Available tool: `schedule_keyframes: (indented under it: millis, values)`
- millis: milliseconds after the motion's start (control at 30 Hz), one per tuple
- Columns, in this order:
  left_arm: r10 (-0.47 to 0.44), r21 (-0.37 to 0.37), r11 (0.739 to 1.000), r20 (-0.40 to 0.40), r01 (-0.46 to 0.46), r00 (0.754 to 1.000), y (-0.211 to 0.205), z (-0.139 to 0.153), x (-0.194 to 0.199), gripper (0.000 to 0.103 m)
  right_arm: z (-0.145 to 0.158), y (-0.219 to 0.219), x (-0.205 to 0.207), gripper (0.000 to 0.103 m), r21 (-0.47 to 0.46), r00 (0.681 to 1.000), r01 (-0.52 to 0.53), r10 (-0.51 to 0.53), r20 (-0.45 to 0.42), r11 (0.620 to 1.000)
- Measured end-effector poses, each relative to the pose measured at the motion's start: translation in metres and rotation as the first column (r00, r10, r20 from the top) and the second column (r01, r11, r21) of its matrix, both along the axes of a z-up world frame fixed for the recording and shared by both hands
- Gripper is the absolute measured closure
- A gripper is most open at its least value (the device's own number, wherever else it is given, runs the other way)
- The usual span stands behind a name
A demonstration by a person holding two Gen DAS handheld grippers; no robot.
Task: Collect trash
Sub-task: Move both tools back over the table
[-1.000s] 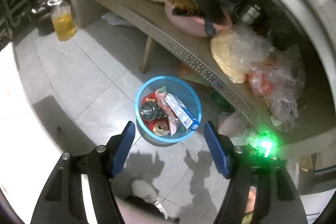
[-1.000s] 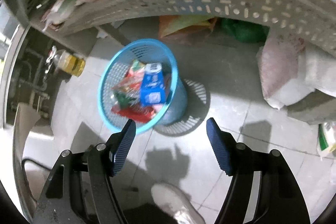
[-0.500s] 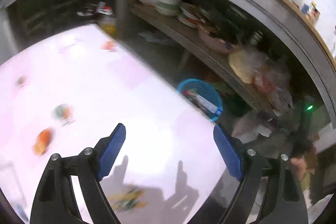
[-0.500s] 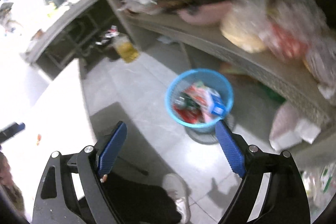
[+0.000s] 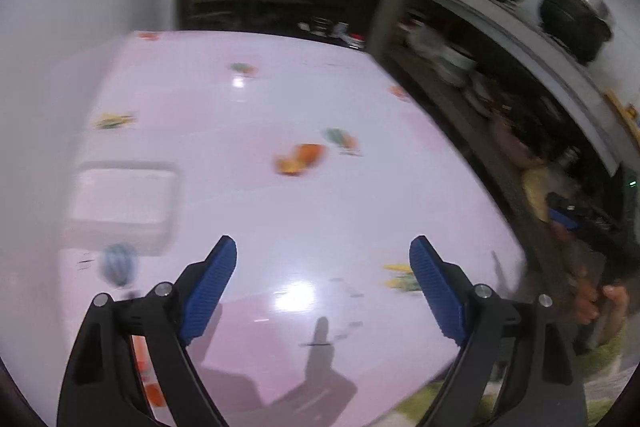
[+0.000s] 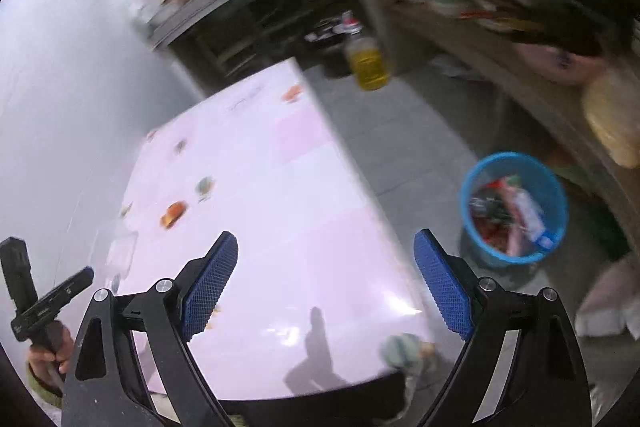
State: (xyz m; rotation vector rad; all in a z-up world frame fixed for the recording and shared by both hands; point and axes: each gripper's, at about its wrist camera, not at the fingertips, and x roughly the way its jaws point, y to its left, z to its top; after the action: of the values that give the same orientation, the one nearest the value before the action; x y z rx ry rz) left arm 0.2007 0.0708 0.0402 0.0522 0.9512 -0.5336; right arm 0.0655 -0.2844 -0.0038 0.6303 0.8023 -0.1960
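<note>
Two hand-held grippers are seen empty, and the view has swung: a second ago both were aimed down at the blue basket (image 6: 514, 213) on the floor, and now both are turned toward the pink counter (image 5: 360, 211). The left hand-held gripper (image 5: 323, 285) is held over the counter with its jaws spread wide and nothing between them; they have just been opening. The right hand-held gripper (image 6: 326, 287) is likewise gaping, jaws just opened further, nothing held, poised above the counter's near edge. The basket is left on the floor beside the counter, below the shelf (image 6: 520, 83), already packed with wrappers and a carton.

A drop-off into the basket is judged finished, and a fresh pickup is judged to be starting. An orange scrap (image 5: 300, 158) is made out mid-counter in the left view, with a greenish bit (image 5: 340, 139) just beside it, though motion blur leaves it unclear whether these are loose litter or printed pattern. A pale box (image 5: 122, 205) is seen near the counter's left side.
</note>
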Motion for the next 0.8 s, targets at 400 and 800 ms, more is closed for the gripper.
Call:
schedule_keyframes:
  millis: [400,800]
  values:
    - [0.210,0.098,0.969,0.144,-0.225,0.967,0.070,-0.007,0.034,0.017,0.003,0.085,0.060,0.017,0.012,0.970,-0.243,0.243,-0.026,0.970]
    - [0.086,0.297,0.946,0.152,-0.128,0.985,0.013,-0.045,0.081,0.052,0.011,0.097,0.054,0.017,0.042,0.963,-0.269,0.270,-0.019,0.962]
